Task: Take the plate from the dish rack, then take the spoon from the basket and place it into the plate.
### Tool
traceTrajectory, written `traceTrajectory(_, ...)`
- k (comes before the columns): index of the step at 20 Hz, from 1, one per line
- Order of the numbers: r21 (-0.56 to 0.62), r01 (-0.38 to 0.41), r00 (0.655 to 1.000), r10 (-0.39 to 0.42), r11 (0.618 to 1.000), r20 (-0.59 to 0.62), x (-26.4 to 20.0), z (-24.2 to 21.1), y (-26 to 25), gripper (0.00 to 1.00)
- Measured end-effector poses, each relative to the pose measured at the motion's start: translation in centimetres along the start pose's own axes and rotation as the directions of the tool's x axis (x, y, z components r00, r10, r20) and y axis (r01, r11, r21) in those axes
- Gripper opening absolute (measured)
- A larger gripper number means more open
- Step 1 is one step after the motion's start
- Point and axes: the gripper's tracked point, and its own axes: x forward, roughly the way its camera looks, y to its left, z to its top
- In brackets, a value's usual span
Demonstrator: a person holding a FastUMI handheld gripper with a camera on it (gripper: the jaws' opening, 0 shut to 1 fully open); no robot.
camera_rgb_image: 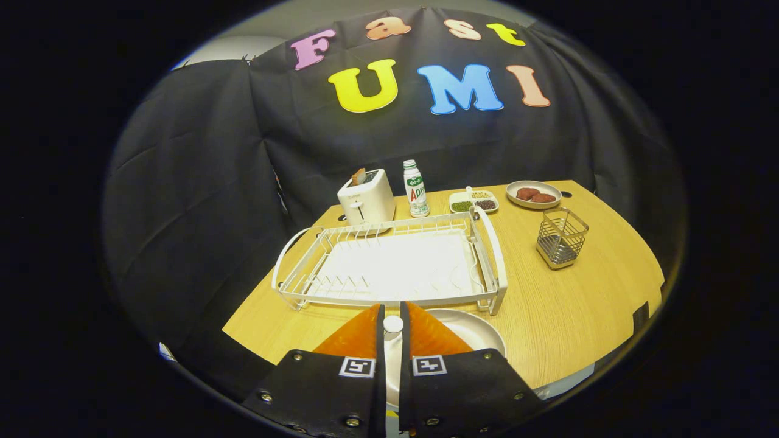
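The gripper (392, 325) had its fingers nearly closed on a white spoon handle (393, 324), held over the round white plate (471, 331), which they partly hid. Beyond stood the empty white wire dish rack (389, 261); the square metal wire basket (561, 237) looked empty.

Plate (471, 328) just before dish rack (389, 261); basket (561, 237) right, toaster (367, 198) & bottle (415, 188) behind.
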Motion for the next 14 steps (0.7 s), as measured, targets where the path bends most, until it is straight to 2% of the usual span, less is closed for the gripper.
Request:
traceTrajectory(7, 0.017, -0.030, 0.999, 0.030, 0.999, -0.011, 0.8, -0.4, -0.6, 0.08)
traceTrajectory(14, 0.029, 0.009, 1.000, -0.009, 1.000, 0.017, 1.1, 0.9, -3.2, 0.15)
